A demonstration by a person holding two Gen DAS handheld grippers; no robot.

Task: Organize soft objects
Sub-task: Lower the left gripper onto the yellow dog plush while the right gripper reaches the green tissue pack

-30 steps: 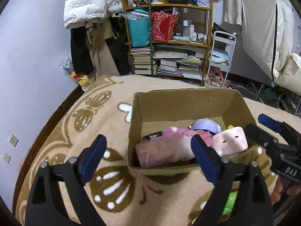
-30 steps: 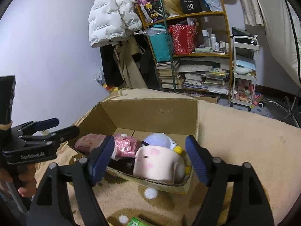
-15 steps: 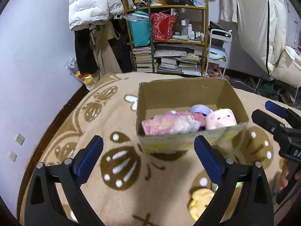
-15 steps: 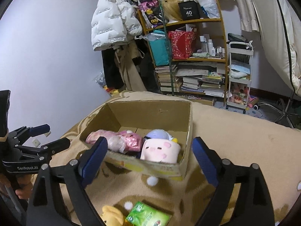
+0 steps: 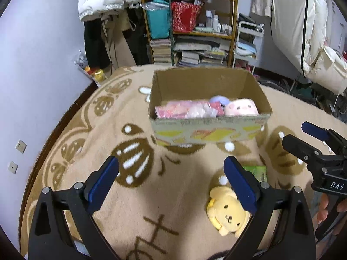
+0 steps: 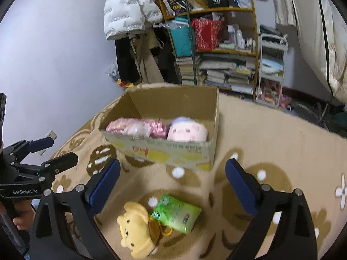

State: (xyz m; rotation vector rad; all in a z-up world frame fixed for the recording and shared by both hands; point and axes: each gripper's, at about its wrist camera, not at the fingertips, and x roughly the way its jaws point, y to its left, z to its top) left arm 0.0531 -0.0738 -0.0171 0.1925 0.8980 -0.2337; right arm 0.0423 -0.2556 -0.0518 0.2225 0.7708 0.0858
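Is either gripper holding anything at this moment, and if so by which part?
Nothing is held. The left gripper stands open and empty; the right gripper is opening with nothing between its jaws.

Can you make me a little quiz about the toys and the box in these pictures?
1. True or false: the yellow bear plush lies inside the cardboard box.
2. What lies right beside the bear on the blanket? A) green packet B) red ball C) blue cup
3. Fill in: the pink pig plush sits in the box's ____ end in the right wrist view.

Key: 1. False, it lies on the blanket outside the box. 2. A, the green packet. 3. Right, next to the pink wrapped bundle.
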